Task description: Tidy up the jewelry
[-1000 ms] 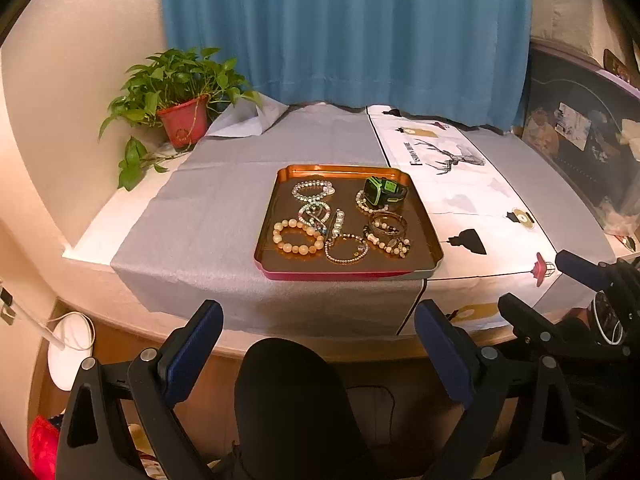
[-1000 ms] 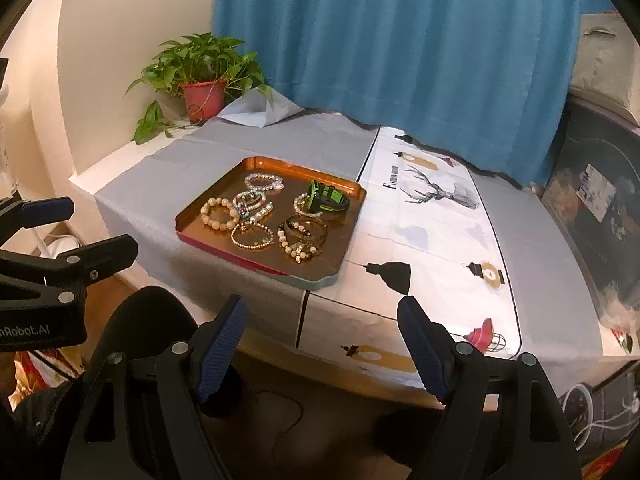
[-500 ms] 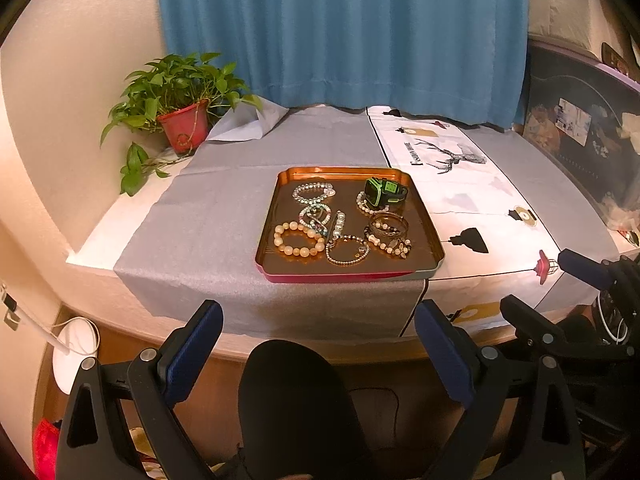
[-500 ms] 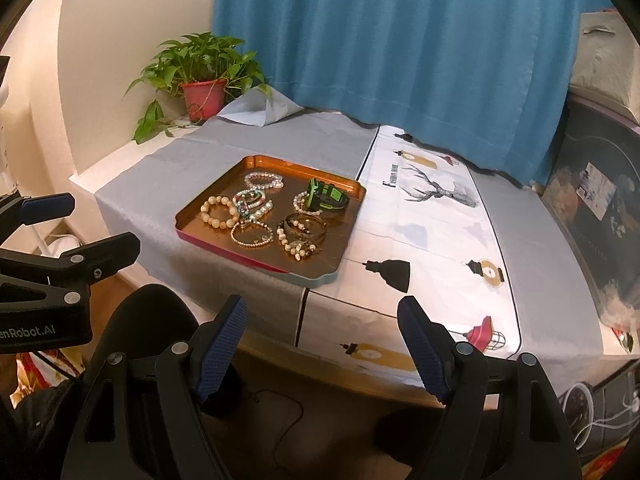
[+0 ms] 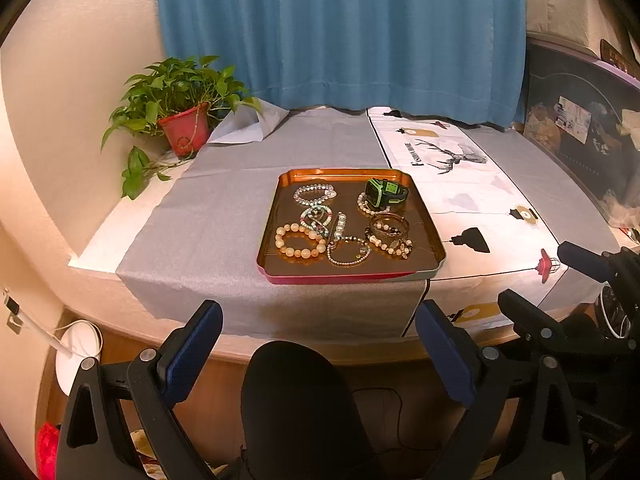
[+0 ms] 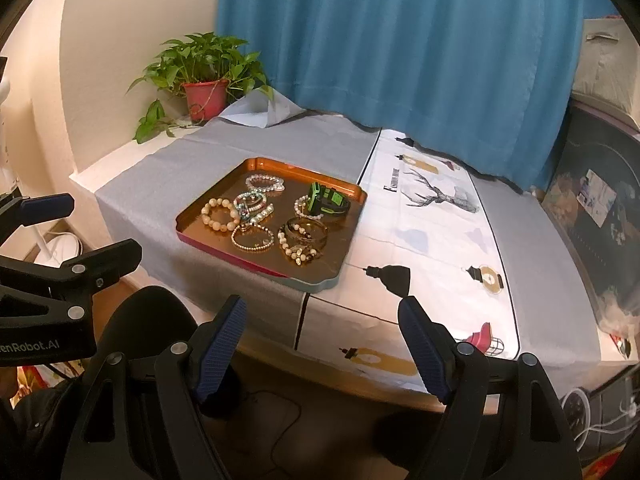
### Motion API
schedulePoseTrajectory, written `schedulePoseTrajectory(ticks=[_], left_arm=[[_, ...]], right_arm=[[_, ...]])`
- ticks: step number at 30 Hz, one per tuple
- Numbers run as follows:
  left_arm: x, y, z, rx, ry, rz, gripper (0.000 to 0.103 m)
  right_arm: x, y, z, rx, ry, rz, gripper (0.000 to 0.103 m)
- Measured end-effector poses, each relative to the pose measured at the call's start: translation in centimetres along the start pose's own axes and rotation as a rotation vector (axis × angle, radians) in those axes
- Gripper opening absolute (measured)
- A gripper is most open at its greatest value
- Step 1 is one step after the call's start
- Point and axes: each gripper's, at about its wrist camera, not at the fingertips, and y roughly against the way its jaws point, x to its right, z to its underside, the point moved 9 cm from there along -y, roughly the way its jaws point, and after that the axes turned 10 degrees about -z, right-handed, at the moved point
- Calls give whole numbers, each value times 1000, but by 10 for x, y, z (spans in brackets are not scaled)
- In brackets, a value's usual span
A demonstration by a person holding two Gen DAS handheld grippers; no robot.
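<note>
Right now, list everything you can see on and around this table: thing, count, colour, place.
tray: one, copper-orange, on the grey cloth near the table's front edge
bracelets: about seven, beaded, peach, pearl-white, pale green and gold, in the tray
smartwatch: one, black and green, tray's far right corner
grey cloth: one, over the table's left part
deer-print cloth: one, white, right of the tray
potted plant: one, green in a red pot, far left corner
curtain: one, blue, behind the table
left gripper: one, black with blue pads, open, short of the table
right gripper: one, same colours, open, short of the table
</note>
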Motion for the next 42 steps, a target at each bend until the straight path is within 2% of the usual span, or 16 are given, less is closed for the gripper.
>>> schedulePoseTrajectory(ticks=[37,42], left_arm=[[-1,-2,1,0,-8,-14,96],[-10,-2,1,12,-5,-28,97]], right_arm=[[-2,0,-2,-2,2,-1,79],[-2,0,-2,-3,3,-1,79]])
